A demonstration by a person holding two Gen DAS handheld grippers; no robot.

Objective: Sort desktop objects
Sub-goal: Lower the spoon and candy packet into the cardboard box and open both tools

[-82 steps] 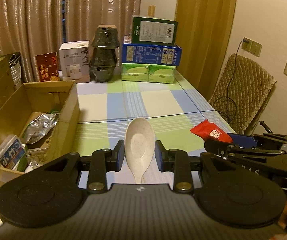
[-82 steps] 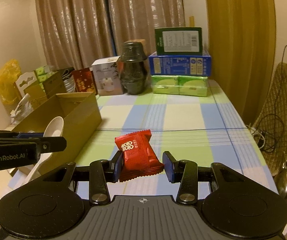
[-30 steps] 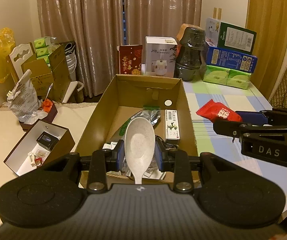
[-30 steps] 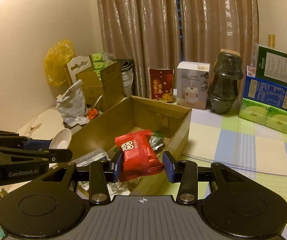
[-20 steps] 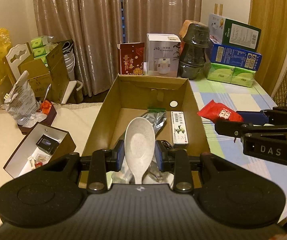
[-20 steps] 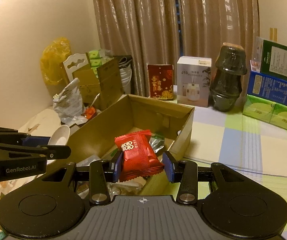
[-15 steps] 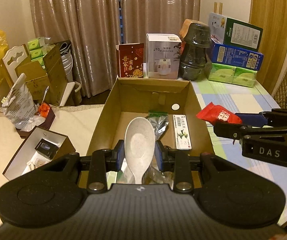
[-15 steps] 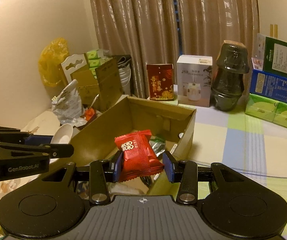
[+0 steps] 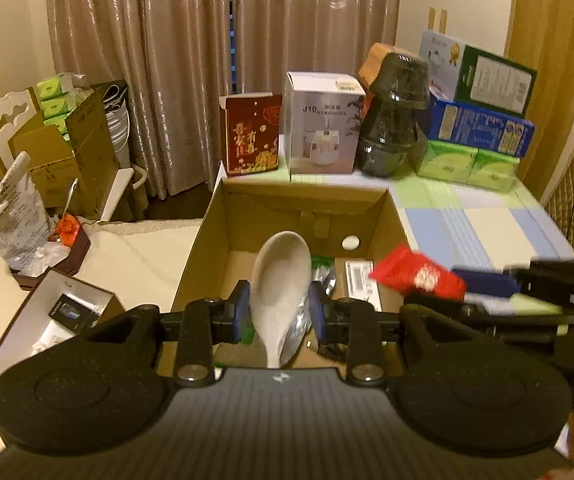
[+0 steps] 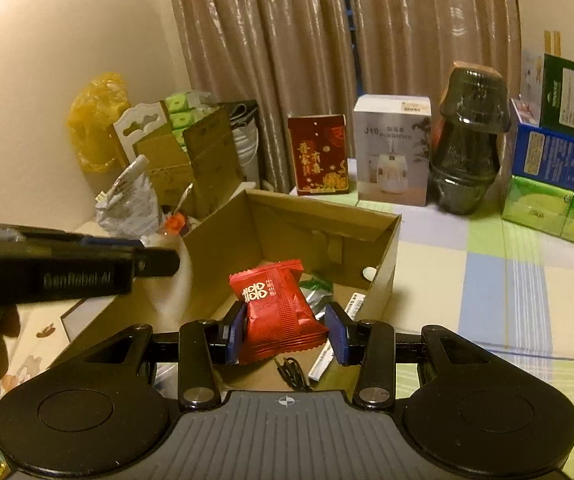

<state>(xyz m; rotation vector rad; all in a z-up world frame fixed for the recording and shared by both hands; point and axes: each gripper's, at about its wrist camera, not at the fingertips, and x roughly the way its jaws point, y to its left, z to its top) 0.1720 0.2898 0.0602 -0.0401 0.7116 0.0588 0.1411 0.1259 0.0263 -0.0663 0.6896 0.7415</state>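
Tongs in my left hand (image 9: pixel 280 312) pinch a pale speckled plastic spoon (image 9: pixel 281 276) by the neck, its bowl pointing forward and up over the open brown cardboard box (image 9: pixel 307 202). My right tongs (image 10: pixel 285 332) are clamped on a red foil snack packet with white characters (image 10: pixel 277 312), which sits between the blue pads above the near right part of the box. From the left camera I see that packet (image 9: pixel 415 276) blurred, poking in over the box's right wall.

Inside the box I make out a silver foil pouch (image 9: pixel 293 338), a white barcoded carton (image 9: pixel 361 284) lying flat by the right wall, and a black cable (image 10: pixel 293 372) on the floor of it.

The box stands at the left edge of the checked green-and-blue tabletop (image 10: pixel 487 280). Along the far edge stand a red printed card box (image 9: pixel 251 134), a white humidifier carton (image 9: pixel 323 128), a dark wrapped stack of pots (image 9: pixel 395 112) and stacked green and blue cartons (image 9: pixel 479 132).
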